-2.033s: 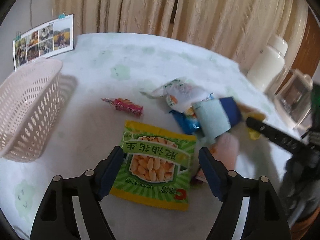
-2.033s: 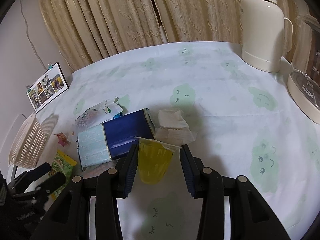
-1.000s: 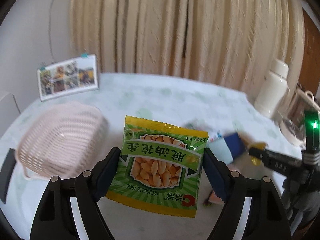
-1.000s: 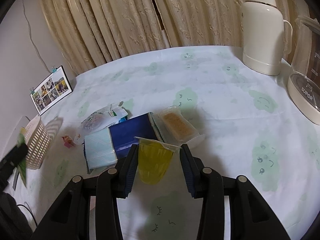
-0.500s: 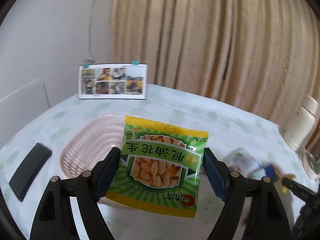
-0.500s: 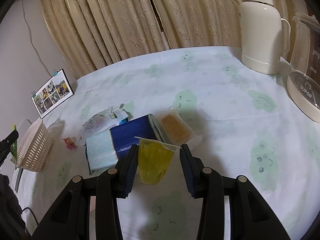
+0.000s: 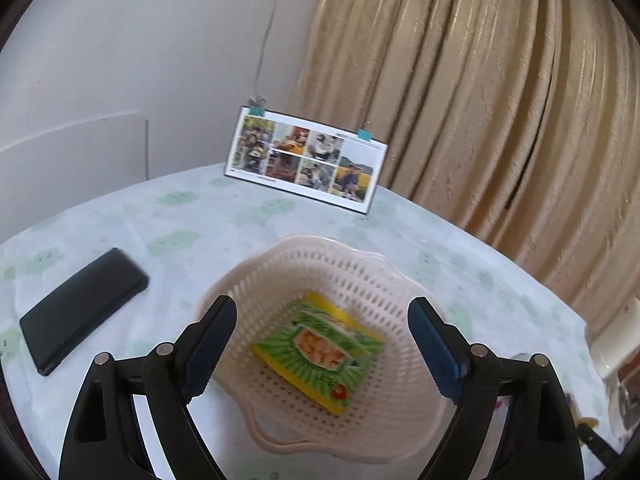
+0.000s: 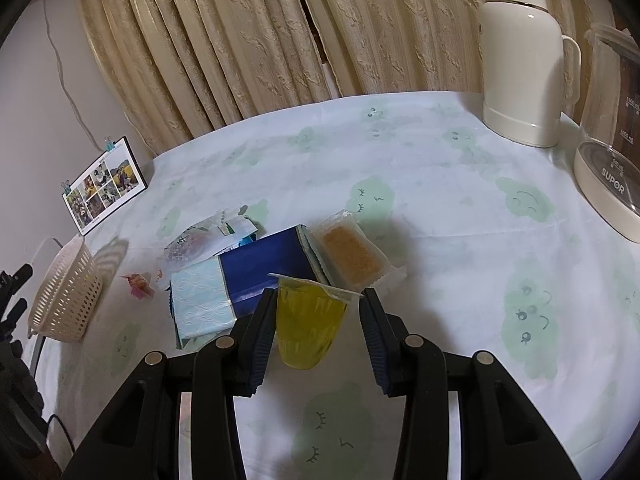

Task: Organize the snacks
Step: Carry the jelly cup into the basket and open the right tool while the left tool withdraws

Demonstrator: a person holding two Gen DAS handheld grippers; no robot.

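Our left gripper [image 7: 320, 340] hangs with its jaws wide apart and empty over the pink basket [image 7: 404, 432], where the green peanut packet [image 7: 320, 350] lies flat on the basket floor at about 6 o'clock from the photo card [image 7: 304, 164]. Our right gripper [image 8: 318, 314] is clamped on the yellow jelly cup [image 8: 308, 320], pinched just under its foil rim. We judge the cup could slip or crush, since the grip sits on a thin tapered wall. The remaining snacks, among them a blue-and-white packet [image 8: 240, 280] and a clear-wrapped cake [image 8: 350, 254], lie in a heap at 12 o'clock from the cup. The peanut packet is blurred, so its print is unreadable, and the bags under the heap are partly covered.
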